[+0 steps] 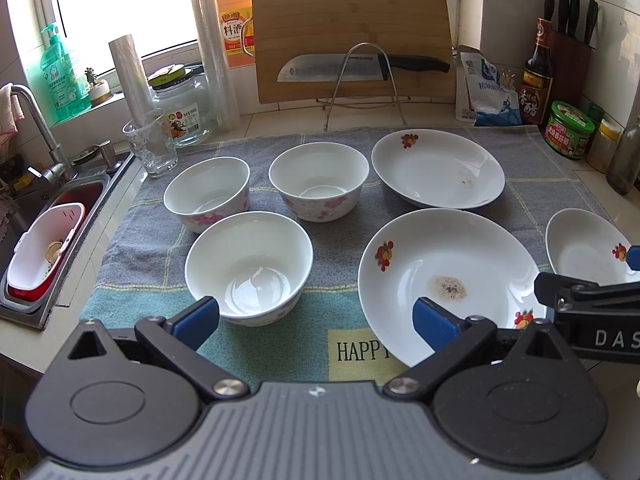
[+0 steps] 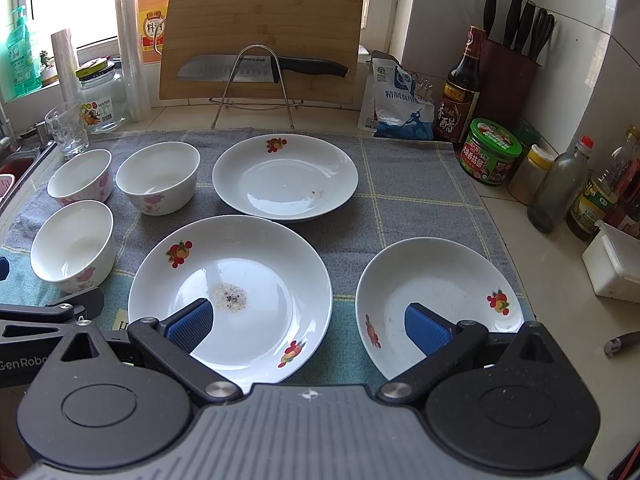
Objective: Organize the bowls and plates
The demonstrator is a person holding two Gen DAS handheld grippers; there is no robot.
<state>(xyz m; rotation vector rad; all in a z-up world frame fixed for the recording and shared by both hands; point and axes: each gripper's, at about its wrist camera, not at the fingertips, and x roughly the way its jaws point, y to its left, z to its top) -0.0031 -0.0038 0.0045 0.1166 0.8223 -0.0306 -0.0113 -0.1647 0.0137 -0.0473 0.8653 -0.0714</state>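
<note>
Three white bowls with pink flowers stand on a grey towel (image 1: 340, 200): a near bowl (image 1: 249, 266), a back left bowl (image 1: 207, 193) and a back middle bowl (image 1: 319, 180). Three white plates with fruit prints lie to their right: a near plate (image 1: 450, 280) with a crumb stain, a far plate (image 1: 438, 168) and a small right plate (image 2: 438, 304). My left gripper (image 1: 316, 320) hovers open above the towel's front edge, between the near bowl and the near plate. My right gripper (image 2: 310, 320) hovers open between the near plate (image 2: 230, 298) and the small right plate. Both hold nothing.
A sink (image 1: 48, 240) with a red and white basket lies left. A glass (image 1: 151, 148), a jar (image 1: 182, 108), a cutting board (image 1: 354, 32) with a knife (image 1: 360, 67) on a wire rack, a salt bag (image 2: 400, 100), bottles and a knife block (image 2: 508, 68) line the back and right.
</note>
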